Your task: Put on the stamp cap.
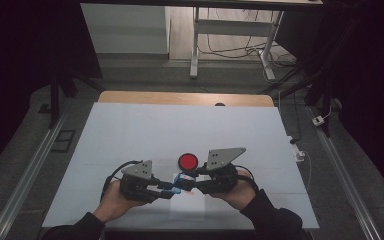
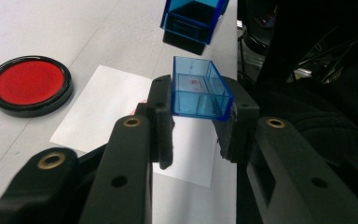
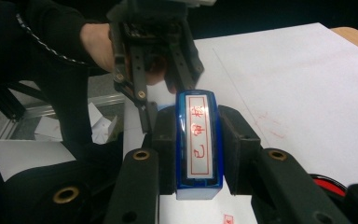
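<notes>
My left gripper (image 2: 198,109) is shut on a clear blue rectangular cap (image 2: 198,88), held above a small white sheet (image 2: 121,112). My right gripper (image 3: 198,137) is shut on a blue stamp (image 3: 199,140), whose white face with red characters is turned up toward its camera. In the high view the left gripper (image 1: 172,188) and the right gripper (image 1: 189,180) meet tip to tip near the table's front, with the cap (image 1: 168,188) and the stamp (image 1: 182,180) close together. The left gripper view has the stamp (image 2: 193,21) just beyond the cap.
A round red ink pad (image 1: 188,161) in a black rim lies just behind the grippers; it sits left of the cap (image 2: 28,84). The white sheet (image 1: 190,202) lies under the hands on a pale table cover (image 1: 180,125). A wooden edge (image 1: 185,98) runs along the far side.
</notes>
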`<state>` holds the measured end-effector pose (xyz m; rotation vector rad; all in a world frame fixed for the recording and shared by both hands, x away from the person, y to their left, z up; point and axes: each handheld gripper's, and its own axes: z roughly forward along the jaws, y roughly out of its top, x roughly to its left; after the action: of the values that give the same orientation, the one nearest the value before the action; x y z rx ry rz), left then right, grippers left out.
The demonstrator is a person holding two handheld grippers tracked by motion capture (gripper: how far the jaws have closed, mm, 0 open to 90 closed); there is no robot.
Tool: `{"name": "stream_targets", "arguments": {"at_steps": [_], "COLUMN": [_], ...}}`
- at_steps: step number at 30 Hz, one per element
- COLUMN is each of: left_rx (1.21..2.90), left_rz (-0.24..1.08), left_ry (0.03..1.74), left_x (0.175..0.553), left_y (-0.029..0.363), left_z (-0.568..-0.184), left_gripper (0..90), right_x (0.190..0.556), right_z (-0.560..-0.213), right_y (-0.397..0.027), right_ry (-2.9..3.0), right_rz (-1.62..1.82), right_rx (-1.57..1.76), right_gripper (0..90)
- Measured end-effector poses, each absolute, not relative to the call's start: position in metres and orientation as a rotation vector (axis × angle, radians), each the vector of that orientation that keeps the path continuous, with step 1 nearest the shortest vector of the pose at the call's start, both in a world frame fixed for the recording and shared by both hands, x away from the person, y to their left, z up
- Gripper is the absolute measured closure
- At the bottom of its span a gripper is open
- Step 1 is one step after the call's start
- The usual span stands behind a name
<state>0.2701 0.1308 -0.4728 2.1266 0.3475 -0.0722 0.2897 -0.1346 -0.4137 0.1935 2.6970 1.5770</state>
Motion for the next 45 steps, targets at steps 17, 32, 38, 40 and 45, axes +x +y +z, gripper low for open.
{"name": "stream_targets", "arguments": {"at_steps": [17,32,38,40,45], "left_rx": [2.109,2.091,2.045,2.04,2.023], "left_rz": [-0.126,-0.144,-0.161,-0.163,-0.171], "left_ry": [0.246,0.177,0.176,0.174,0.169], "left_x": [0.2773,0.277,0.2779,0.2779,0.2783], "left_y": [0.1237,0.1235,0.1262,0.1264,0.127], "left_z": [-0.4771,-0.4775,-0.4766,-0.4765,-0.477], "left_gripper": [69.0,69.1,69.2,69.2,69.3], "right_x": [0.2854,0.2835,0.2853,0.2855,0.2867], "right_z": [-0.4167,-0.4176,-0.4173,-0.4169,-0.418], "right_y": [-0.1272,-0.1254,-0.1273,-0.1277,-0.1285], "right_ry": [2.724,2.74,2.73,2.727,2.722], "right_rz": [1.599,1.608,1.664,1.675,1.712], "right_rx": [0.104,0.048,0.073,0.079,0.097], "right_gripper": [69.7,69.7,69.6,69.6,69.6]}}
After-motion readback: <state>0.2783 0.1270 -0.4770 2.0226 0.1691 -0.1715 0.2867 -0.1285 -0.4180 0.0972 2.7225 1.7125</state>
